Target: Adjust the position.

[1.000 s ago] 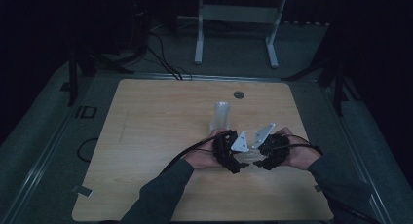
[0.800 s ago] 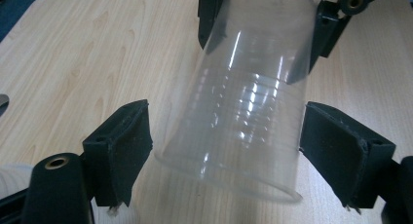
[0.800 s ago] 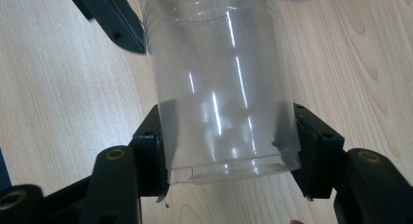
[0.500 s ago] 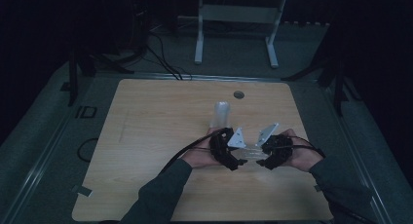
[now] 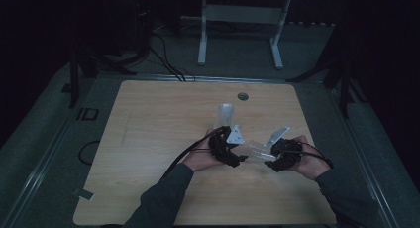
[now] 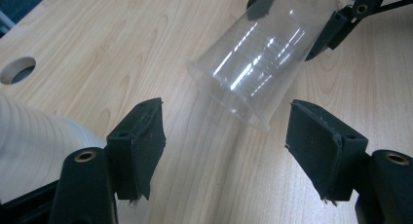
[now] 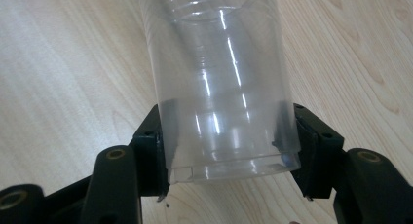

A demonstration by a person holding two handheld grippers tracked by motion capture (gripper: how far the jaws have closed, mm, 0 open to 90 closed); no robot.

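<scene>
Clamped at its base in the right gripper [image 7: 226, 151], a clear cup [image 7: 219, 83] is held above the surface [image 5: 148, 139]; the left gripper [image 6: 224, 136], jaws just closing, stands parted around the rim, untouched.

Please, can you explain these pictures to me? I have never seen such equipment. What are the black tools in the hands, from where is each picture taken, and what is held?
A person sits at a wooden table and holds a tool in each hand: a hand-held gripper with two black jaws.

The high view looks down on the table from above. There the left hand-held gripper shows at the left and the right hand-held gripper at the right. The other two pictures come from small cameras riding on each tool, looking along its jaws.

The right one is shut on the base of a clear plastic cup, held tilted above the table. The left one's jaws have just been closing, but its pads are apart from the cup's rim. A stack of cups stands behind, near a round hole.
</scene>
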